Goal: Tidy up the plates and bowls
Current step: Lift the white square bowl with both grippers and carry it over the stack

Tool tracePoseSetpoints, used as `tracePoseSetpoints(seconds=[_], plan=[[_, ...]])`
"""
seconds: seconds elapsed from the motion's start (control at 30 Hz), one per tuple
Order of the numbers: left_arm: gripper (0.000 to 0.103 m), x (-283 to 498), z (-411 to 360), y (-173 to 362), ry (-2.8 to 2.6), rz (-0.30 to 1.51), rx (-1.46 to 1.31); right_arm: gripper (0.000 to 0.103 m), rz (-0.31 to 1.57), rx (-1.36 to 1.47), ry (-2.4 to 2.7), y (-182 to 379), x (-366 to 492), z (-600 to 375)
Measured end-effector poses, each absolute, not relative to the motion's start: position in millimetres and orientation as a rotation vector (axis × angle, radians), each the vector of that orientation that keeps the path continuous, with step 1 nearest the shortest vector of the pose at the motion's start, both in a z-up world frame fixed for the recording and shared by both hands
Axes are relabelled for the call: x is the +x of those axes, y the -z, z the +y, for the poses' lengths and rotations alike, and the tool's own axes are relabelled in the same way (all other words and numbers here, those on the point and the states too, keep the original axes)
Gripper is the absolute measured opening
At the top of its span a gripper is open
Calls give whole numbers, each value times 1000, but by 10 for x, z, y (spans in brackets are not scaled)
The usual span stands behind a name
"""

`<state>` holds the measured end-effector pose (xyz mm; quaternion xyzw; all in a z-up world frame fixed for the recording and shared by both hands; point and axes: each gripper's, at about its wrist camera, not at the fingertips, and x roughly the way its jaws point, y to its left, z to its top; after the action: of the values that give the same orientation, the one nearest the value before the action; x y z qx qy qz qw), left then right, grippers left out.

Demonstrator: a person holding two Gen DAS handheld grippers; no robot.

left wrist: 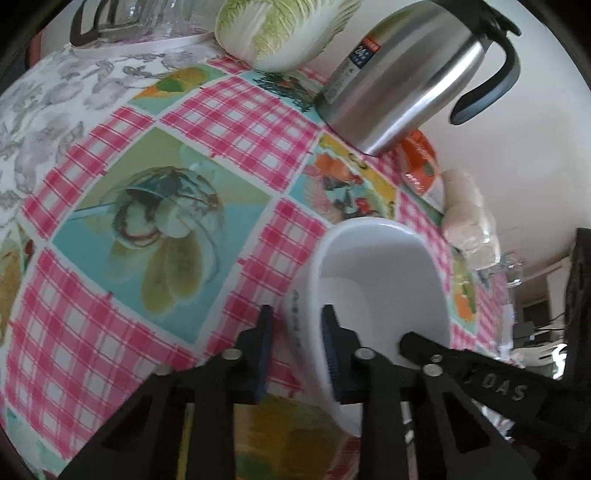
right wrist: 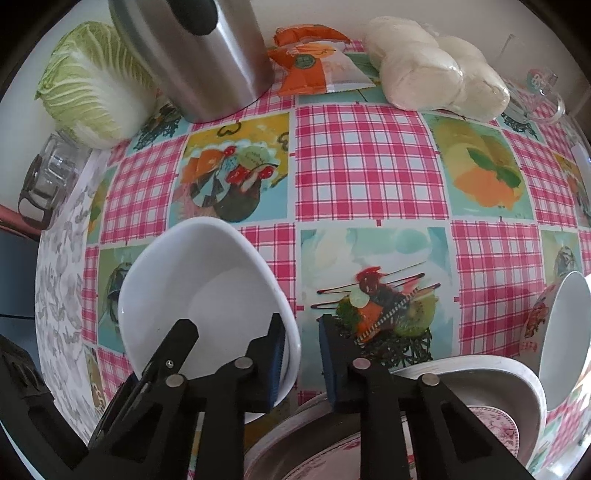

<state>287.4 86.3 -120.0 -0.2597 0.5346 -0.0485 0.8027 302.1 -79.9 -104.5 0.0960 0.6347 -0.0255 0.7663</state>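
At the white bowl (left wrist: 376,280) on the desk (left wrist: 110,332), straddled its rim with the left gripper (left wrist: 299,332) and another stretch of rim with the right gripper (right wrist: 299,339), each narrowed, one pad inside, one outside. Could not tell whether truly clamped: slivers of cloth beside both outer pads. Noted stacked plates (right wrist: 498,373) just right of that bowl, steel kettle (left wrist: 406,81) and cabbage (left wrist: 280,29) beyond it.

Both tongs are matte black plastic linkages with round silver pivot pins and ribbed blue pads on the fingertips. Left tongs (left wrist: 297,345) show raised "DAS" lettering on one arm; right tongs (right wrist: 301,354) have a small screw.
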Motion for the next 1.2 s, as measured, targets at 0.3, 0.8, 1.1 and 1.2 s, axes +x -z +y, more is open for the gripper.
tracePoseSetpoints(seconds=[0.3, 0.8, 1.1, 1.2], plan=[[20, 2807, 881, 1164, 85, 1154, -537, 12, 1382, 176, 28, 1021, 2974, -677], [20, 2440, 971, 673, 87, 1067, -511, 12, 1318, 163, -49, 517, 2651, -573], [20, 2190, 929, 293, 89, 995, -466, 12, 1257, 174, -89, 113, 2325, -627], [20, 2121, 900, 211, 101, 975, -474, 13, 1233, 166, -94, 0, 2241, -650]])
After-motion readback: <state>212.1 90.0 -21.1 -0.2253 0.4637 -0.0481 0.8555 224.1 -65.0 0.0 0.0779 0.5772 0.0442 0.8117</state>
